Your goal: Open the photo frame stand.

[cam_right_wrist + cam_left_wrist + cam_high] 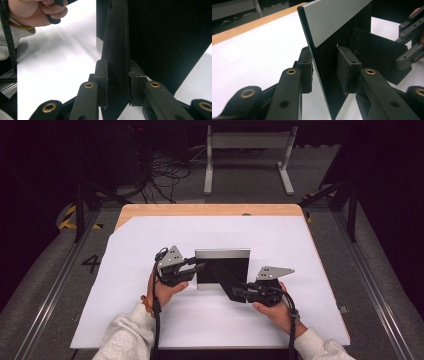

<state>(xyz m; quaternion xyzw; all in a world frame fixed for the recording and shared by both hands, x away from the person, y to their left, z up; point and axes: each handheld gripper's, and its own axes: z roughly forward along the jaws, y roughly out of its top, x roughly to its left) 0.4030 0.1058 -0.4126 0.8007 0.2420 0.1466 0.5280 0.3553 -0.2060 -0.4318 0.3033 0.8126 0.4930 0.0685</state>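
Your left gripper (pixel 200 266) has its fingers (pixel 305 67) partly spread with the left edge of the picture frame (pixel 222 254) between them. In the left gripper view, one pad sits close against the front face and the other pad (pixel 347 68) presses on the black back. It looks like a light clamp on the frame's edge, though on the front side I cannot tell whether the pad truly touches or stands just off it.

The picture frame stands upright on its lower edge near the middle of the white paper sheet (pixel 125 320) that covers the wooden worktop (pixel 210 210). Its long axis runs left to right across the worktop, its silver top rail (pixel 222 253) level. The black back faces you, the front faces away.

From that back the frame's black easel stand (pixel 227 281) juts out toward you and to the right, a flat tapering leg, its foot down on the paper.

Your right gripper (pixel 239 292) is clenched on that stand. In the right gripper view, both fingers (pixel 101 77) press flat on either side of the thin black leg (pixel 116 57), close together, only the leg's thickness between them. The leg rises straight up between them, edge-on, with the frame's dark back (pixel 165 37) behind it.

Your left hand (pixel 167 290) and right hand (pixel 275 312) rest low over the paper, grey sleeves at the near edge.
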